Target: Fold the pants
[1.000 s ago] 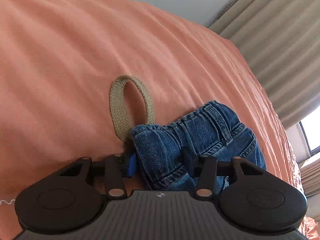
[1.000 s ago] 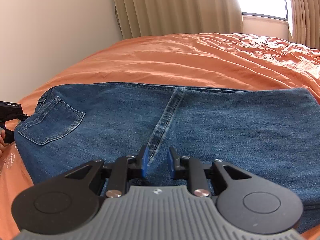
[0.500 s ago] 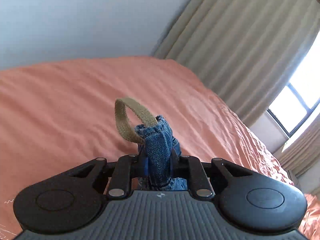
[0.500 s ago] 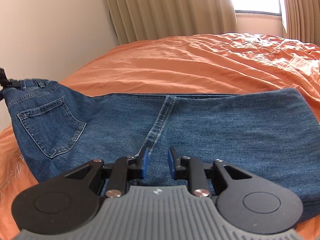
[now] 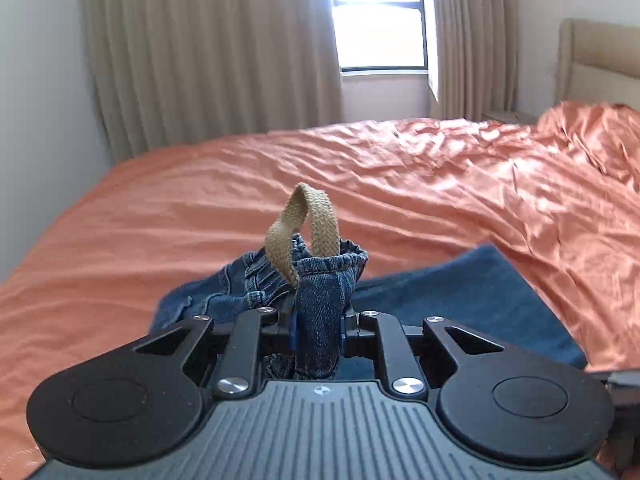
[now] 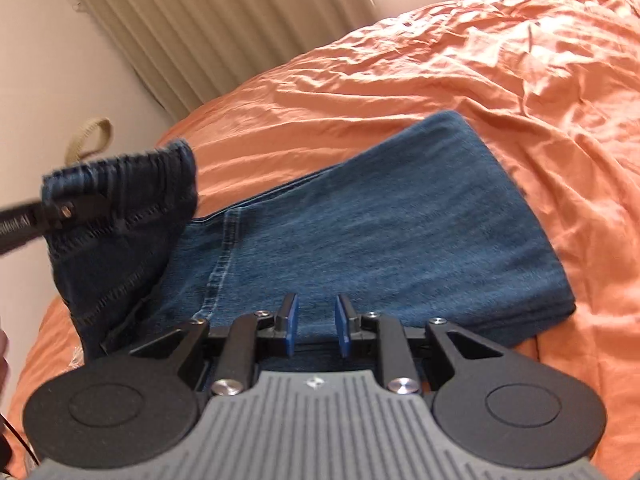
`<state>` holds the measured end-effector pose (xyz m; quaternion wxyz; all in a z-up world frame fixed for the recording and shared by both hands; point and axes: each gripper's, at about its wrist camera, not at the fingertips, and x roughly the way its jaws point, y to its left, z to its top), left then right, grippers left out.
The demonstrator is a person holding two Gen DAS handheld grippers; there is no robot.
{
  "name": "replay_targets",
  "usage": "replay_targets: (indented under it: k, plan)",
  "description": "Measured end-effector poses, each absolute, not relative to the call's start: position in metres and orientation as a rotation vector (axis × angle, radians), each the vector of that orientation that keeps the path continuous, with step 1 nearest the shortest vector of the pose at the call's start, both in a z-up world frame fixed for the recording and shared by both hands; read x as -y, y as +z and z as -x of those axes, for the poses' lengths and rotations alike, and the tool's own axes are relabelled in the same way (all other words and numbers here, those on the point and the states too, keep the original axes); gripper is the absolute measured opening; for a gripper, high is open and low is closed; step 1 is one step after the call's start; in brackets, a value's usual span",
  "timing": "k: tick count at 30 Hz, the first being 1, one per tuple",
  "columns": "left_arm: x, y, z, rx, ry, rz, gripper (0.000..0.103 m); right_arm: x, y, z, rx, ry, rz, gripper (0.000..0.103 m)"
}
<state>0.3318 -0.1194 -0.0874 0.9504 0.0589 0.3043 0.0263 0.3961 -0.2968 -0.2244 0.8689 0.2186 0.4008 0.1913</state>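
Blue denim pants (image 6: 380, 232) lie across the orange bed, legs folded together and stretching to the right. My left gripper (image 5: 318, 330) is shut on the waistband (image 5: 324, 300) and holds it lifted above the bed; a tan webbing loop (image 5: 304, 224) sticks up from it. In the right wrist view the left gripper (image 6: 60, 212) shows at the left edge with the raised waistband (image 6: 128, 200). My right gripper (image 6: 314, 326) is open, hovering just over the near edge of the pants with nothing between its blue pads (image 6: 289, 324).
The orange bedsheet (image 5: 440, 184) is wrinkled toward the right. Beige curtains (image 5: 208, 48) and a window (image 5: 378, 16) stand behind the bed. A padded headboard (image 5: 600, 56) is at the far right. A white wall (image 6: 48, 92) is at the left.
My left gripper has lifted the waistband higher and swung it toward the right, over the pant legs. My right gripper has tilted and stayed open near the pants' front edge.
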Motion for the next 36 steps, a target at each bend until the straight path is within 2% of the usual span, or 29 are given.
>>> replay_targets:
  k: [3,6,9,10,14,20,29,33,36]
  plan:
    - [0.142,-0.121,-0.320,-0.753,0.013,-0.152,0.020,0.314,-0.234,-0.403,-0.868,0.397,-0.549,0.017]
    - [0.142,-0.132,-0.307,-0.884,-0.041,-0.100,0.025,0.321,-0.239,-0.407,-0.882,0.399,-0.587,0.017]
    - [0.120,-0.128,-0.306,-1.002,-0.173,0.098,0.044,0.323,-0.241,-0.409,-0.884,0.417,-0.611,0.018]
    - [0.110,-0.127,-0.308,-1.034,-0.211,0.187,0.048,0.321,-0.241,-0.411,-0.881,0.432,-0.625,0.018]
    - [0.086,-0.106,-0.304,-1.010,-0.231,0.289,0.049,0.324,-0.235,-0.407,-0.839,0.492,-0.675,0.019]
    - [0.055,-0.075,-0.307,-0.879,-0.101,0.095,0.050,0.311,-0.221,-0.413,-0.735,0.641,-0.732,0.025]
    - [-0.008,-0.084,-0.330,-0.858,-0.038,0.123,0.050,0.264,-0.227,-0.447,-0.726,0.693,-0.708,0.027]
    - [-0.025,-0.097,-0.340,-0.870,-0.037,0.150,0.050,0.249,-0.232,-0.464,-0.730,0.658,-0.662,0.034]
    - [-0.035,-0.104,-0.343,-0.871,-0.034,0.181,0.050,0.241,-0.249,-0.478,-0.765,0.688,-0.708,0.035]
